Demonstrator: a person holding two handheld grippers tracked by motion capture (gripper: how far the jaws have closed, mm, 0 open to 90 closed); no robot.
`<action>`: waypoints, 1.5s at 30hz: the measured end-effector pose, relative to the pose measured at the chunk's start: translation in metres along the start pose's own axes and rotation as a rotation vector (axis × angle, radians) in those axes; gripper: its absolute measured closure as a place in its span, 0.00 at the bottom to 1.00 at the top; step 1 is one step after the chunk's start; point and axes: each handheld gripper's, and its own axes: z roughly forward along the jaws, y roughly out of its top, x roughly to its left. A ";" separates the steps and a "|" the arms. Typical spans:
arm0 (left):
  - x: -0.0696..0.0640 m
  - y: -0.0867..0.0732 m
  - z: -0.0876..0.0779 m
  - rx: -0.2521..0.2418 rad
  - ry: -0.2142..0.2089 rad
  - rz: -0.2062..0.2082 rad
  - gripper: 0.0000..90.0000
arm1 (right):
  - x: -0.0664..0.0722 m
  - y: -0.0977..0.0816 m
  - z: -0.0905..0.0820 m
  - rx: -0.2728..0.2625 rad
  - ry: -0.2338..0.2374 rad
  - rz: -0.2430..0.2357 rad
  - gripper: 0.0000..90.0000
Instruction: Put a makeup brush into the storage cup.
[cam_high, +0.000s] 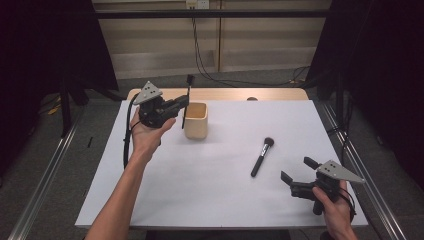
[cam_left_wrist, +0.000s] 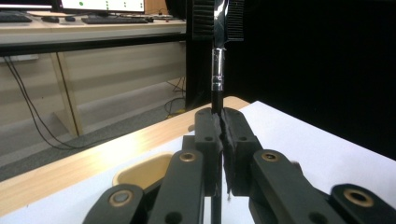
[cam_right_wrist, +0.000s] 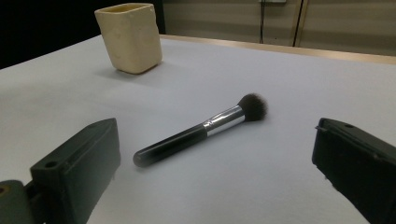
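Note:
My left gripper is shut on the thin black handle of a flat-headed brush. It holds the brush upright, just left of and above a cream cup. The brush's lower end hangs beside the cup's left wall. A second brush, black with a silver ferrule and a round dark head, lies on the white table sheet. My right gripper stands open a little right of and nearer than that brush, nothing between its fingers. The cup stands farther off in its view.
The white sheet covers a wooden table whose far edge shows bare. A metal rail runs along the left side and another along the right. Cables lie on the floor beyond the table.

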 end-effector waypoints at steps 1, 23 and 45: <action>0.001 0.001 0.001 -0.001 0.005 0.000 0.95 | 0.000 0.000 0.000 0.002 -0.001 0.000 0.01; 0.010 0.020 0.024 -0.049 0.034 0.030 0.95 | 0.001 0.000 0.000 0.004 0.006 -0.002 0.01; 0.029 0.007 0.057 -0.051 0.049 -0.008 0.95 | 0.001 0.000 0.001 0.003 0.010 0.002 0.01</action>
